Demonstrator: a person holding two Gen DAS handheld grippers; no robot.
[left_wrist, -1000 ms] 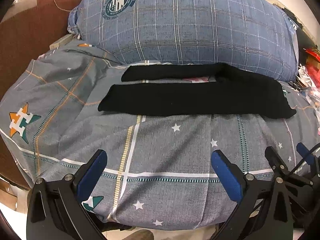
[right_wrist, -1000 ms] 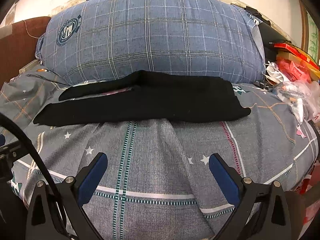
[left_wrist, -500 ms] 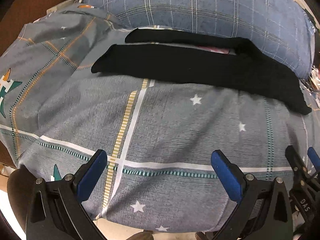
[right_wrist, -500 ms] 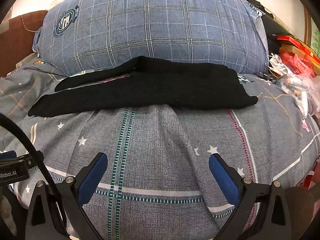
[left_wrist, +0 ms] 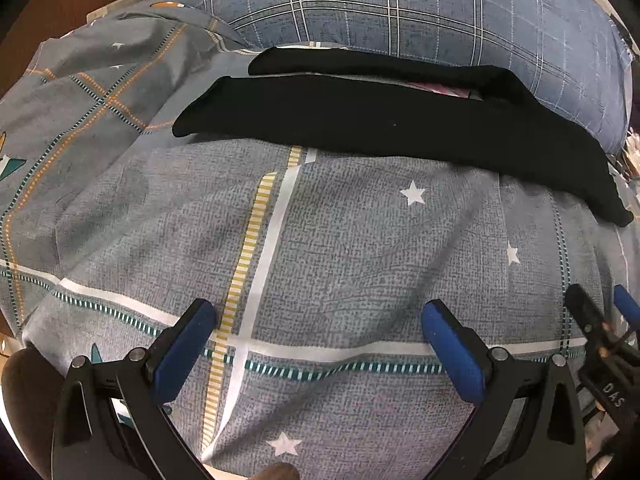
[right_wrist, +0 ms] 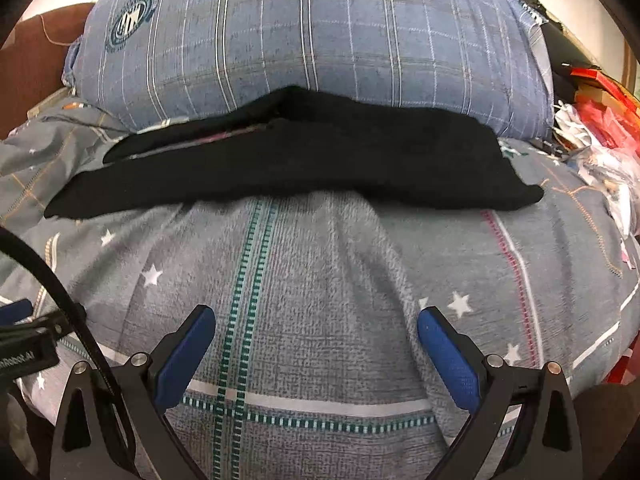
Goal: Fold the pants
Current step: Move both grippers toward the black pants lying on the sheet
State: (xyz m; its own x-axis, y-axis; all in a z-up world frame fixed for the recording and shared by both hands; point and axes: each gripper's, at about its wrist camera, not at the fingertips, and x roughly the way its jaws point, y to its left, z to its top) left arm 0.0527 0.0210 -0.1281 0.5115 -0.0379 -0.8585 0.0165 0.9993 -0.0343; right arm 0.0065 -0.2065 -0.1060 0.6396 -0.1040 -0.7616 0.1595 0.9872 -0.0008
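Black pants (left_wrist: 380, 120) lie flat across the grey patterned bedspread (left_wrist: 340, 260), legs pointing left, waist at the right, just in front of a blue plaid pillow (left_wrist: 400, 8). They also show in the right wrist view (right_wrist: 300, 160). My left gripper (left_wrist: 318, 322) is open and empty, hovering over the bedspread short of the pants. My right gripper (right_wrist: 316, 324) is open and empty, also over the bedspread short of the pants. The right gripper's fingers (left_wrist: 624, 312) show at the right edge of the left wrist view.
The blue plaid pillow (right_wrist: 312, 40) lies behind the pants. A brown headboard (right_wrist: 28, 64) stands at the left. A pile of red and white packets (right_wrist: 596, 132) sits at the right of the bed. The bed's near edge lies under both grippers.
Both grippers have moved forward and lower toward the pants, which now look larger. The left gripper has tilted down. The pants have not moved.
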